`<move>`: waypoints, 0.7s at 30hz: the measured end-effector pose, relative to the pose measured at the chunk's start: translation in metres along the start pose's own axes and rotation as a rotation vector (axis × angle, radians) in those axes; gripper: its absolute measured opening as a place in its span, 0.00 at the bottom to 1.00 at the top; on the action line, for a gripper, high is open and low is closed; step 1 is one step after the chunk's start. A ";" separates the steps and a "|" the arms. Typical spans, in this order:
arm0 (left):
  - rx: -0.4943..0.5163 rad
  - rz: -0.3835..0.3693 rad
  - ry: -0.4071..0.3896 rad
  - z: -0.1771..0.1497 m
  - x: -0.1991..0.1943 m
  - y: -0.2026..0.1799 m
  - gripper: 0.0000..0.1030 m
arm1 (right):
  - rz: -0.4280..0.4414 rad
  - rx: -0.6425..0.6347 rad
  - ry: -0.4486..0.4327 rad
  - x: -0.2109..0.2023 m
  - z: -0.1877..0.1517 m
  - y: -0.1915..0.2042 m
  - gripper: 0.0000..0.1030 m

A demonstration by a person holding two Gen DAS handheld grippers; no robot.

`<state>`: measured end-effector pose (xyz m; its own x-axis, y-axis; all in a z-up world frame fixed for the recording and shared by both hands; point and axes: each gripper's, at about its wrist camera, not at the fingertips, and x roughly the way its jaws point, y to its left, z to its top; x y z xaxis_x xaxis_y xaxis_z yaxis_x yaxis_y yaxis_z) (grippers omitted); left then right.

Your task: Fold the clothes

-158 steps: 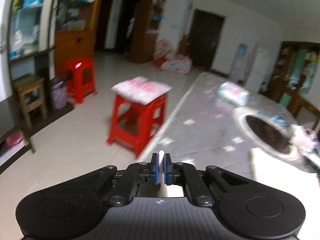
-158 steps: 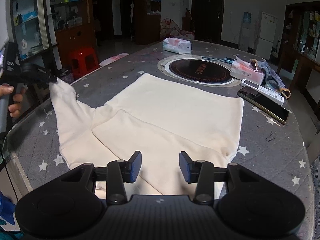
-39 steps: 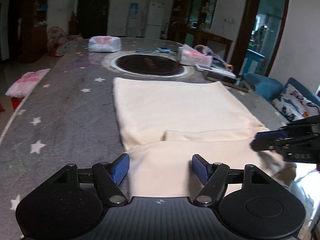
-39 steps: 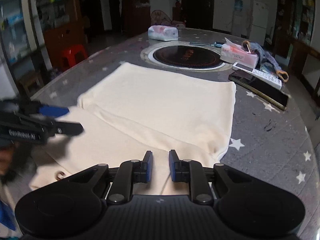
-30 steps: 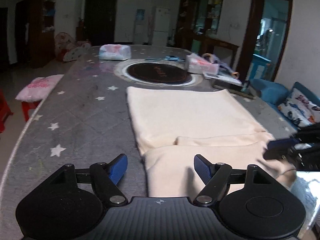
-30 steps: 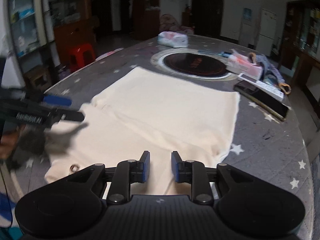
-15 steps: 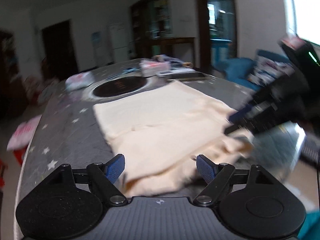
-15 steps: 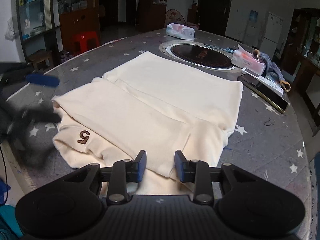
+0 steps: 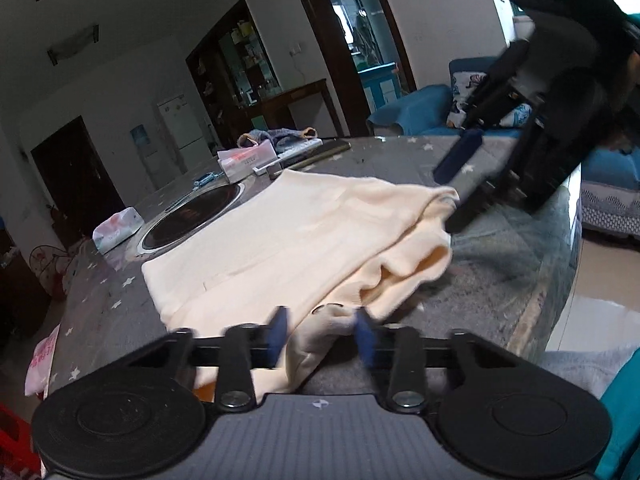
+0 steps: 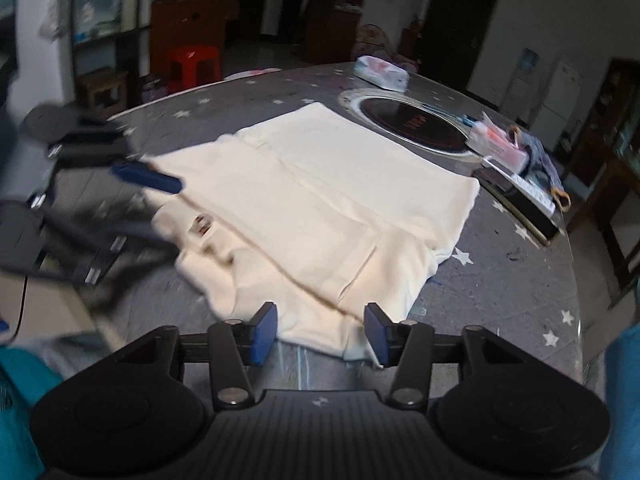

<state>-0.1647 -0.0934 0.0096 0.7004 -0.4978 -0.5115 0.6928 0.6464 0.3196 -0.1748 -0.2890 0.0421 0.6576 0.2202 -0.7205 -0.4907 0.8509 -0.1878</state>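
Place: a home, combined living and dining room.
Table [image 10: 500, 264]: round, grey star-patterned cover, induction hob [image 10: 412, 124] set in the centre.
Seating: blue sofa [image 9: 412, 108] with patterned cushion; red plastic stool [image 10: 192, 66].
Storage: dark wooden display cabinets [image 9: 236, 76] are seen along the walls.
Appliances: white refrigerator [image 9: 180, 128] and water dispenser [image 9: 142, 150] by a dark door.

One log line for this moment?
left gripper: jaws just closing onto cream garment | right gripper: jaws just opening, garment loose between
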 end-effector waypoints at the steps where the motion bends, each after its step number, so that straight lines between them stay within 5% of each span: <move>1: -0.017 -0.005 -0.004 0.003 0.000 0.003 0.22 | 0.002 -0.022 -0.001 -0.001 -0.001 0.003 0.53; 8: -0.142 -0.053 -0.003 0.020 0.010 0.031 0.19 | -0.030 -0.247 -0.058 0.012 -0.007 0.033 0.57; 12: -0.200 -0.069 0.020 0.022 0.019 0.044 0.19 | -0.038 -0.326 -0.110 0.025 -0.003 0.041 0.46; 15: -0.212 -0.072 0.017 0.017 0.015 0.046 0.23 | 0.005 -0.289 -0.086 0.038 0.006 0.034 0.20; 19: -0.156 -0.060 -0.010 0.009 -0.001 0.040 0.49 | 0.077 -0.148 -0.089 0.038 0.020 0.010 0.13; 21: -0.119 -0.044 -0.007 0.005 -0.001 0.034 0.53 | 0.105 -0.095 -0.087 0.037 0.026 -0.001 0.12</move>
<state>-0.1410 -0.0734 0.0252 0.6711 -0.5308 -0.5175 0.6981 0.6875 0.2001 -0.1355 -0.2698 0.0331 0.6451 0.3495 -0.6795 -0.6083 0.7730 -0.1799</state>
